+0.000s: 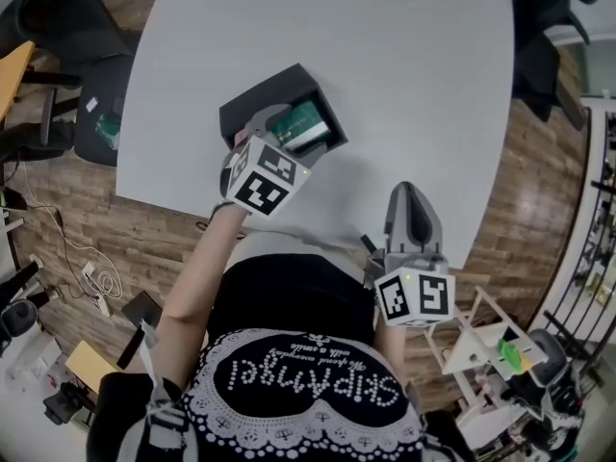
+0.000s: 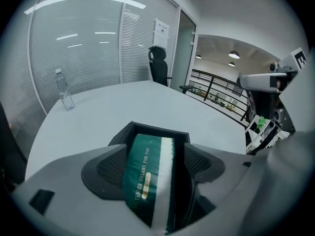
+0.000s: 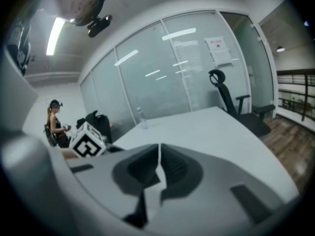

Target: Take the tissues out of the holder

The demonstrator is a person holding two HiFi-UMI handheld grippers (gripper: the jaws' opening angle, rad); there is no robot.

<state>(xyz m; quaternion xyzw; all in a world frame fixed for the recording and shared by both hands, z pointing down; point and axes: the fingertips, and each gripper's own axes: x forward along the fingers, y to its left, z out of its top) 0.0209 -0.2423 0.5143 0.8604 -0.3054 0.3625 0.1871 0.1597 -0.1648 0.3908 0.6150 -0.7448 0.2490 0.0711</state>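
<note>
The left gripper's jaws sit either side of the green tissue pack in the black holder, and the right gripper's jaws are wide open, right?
Not quite. The right gripper is shut, its jaws together with nothing between them, as the right gripper view shows. The rest holds.

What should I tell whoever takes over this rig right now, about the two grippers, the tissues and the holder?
Left gripper: jaws stand either side of the green tissue pack. The left pad touches it, but a dark gap shows at the right pad, so a firm grip is not certain.
Right gripper: jaws together, empty, over the near edge of the table.
Things: the pack sits tilted inside the black holder on the table.
Done: the left gripper is in place around the pack.
Left to do: confirm the grip and lift the pack clear of the holder.
</note>
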